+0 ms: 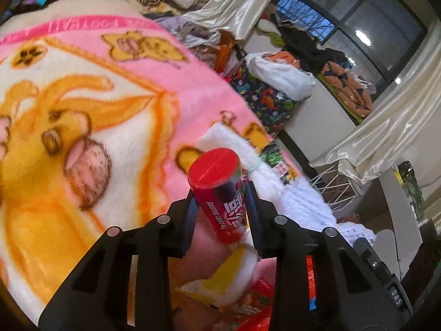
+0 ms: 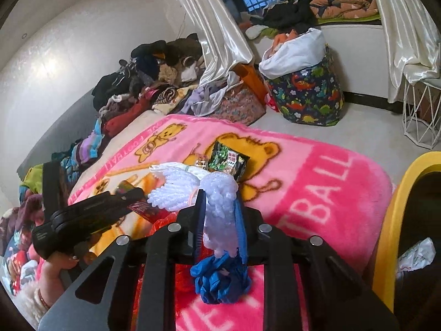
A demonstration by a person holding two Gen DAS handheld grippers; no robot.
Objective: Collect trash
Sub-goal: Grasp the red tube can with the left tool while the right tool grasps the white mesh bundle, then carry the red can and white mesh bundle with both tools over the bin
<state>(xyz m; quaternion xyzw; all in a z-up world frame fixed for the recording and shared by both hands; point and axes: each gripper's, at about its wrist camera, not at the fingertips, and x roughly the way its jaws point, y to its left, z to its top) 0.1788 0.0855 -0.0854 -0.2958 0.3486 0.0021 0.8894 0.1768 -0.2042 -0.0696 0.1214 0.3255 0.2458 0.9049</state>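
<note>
The bed is spread with a pink fleece blanket printed with yellow bears and big pale lettering along its near edge. The left tool is clamped on a red can and holds it tilted above the blanket, its red end pointing away. The right tool is clamped narrowly on a piece of white foam netting near the bed's near edge, with a crumpled blue glove hanging just beneath its fingers. More of the white netting lies on the blanket just beyond, and past that, toward the middle of the bed, lies a dark green snack wrapper. Red wrappers lie at the near edge under the tools.

Along the far side of the bed, against the white wall, clothes are heaped in a long pile. On the pale floor past the bed's far corner stands a dinosaur-print fabric basket stuffed with white cloth. Cream satin curtains hang by a dark window, and a white wire stand sits to the right. A yellow-rimmed bin stands at the bed's right edge, with crumpled paper inside.
</note>
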